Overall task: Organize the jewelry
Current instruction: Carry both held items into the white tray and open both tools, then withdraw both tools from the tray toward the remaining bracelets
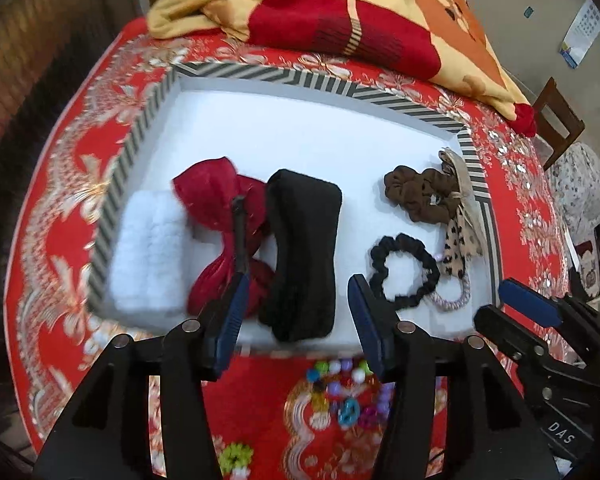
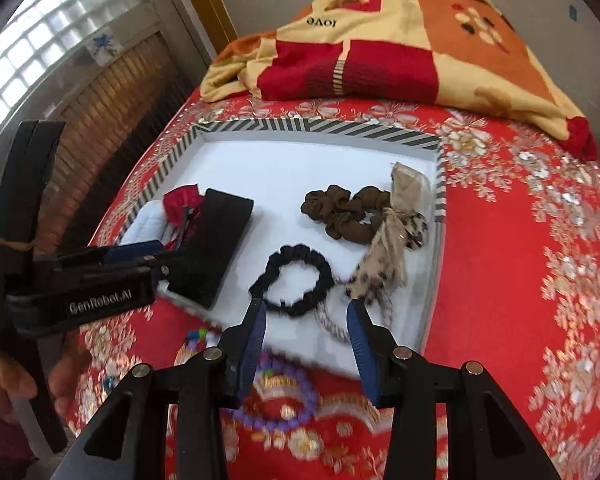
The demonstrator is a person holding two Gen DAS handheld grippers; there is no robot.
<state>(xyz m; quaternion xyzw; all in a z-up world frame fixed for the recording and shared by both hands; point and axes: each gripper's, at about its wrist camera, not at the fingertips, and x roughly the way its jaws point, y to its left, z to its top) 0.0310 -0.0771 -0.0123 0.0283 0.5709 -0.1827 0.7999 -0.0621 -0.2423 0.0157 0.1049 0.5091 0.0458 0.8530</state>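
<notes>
Left wrist view: The tray (image 1: 148, 120) lay on the red cloth (image 1: 60, 240) and already held a white band (image 1: 148, 252), a red bow (image 1: 220, 232), a black band (image 1: 304, 256), a brown scrunchie (image 1: 416, 192), a black scrunchie (image 1: 404, 272), a spotted tie (image 1: 460, 248) and a pale braided tie (image 1: 456, 300). The left gripper (image 1: 294, 308) hovered over the tray's near edge with its jaws spread and nothing between the pads; the black band lay below the gap. Coloured beads (image 1: 340, 392) remained on the cloth outside the tray, just before its near rim, with a green piece (image 1: 234, 456) nearer the camera. The right gripper (image 1: 500, 304) stood at the tray's right corner, jaws parted and empty.

Right wrist view: The right gripper (image 2: 306, 320) was spread and empty above the black scrunchie (image 2: 292, 280). A purple bead bracelet (image 2: 288, 400) lay on the cloth (image 2: 500, 280) outside the tray (image 2: 320, 126). Judged from this, most soft items were placed; the beaded pieces were left to move.
</notes>
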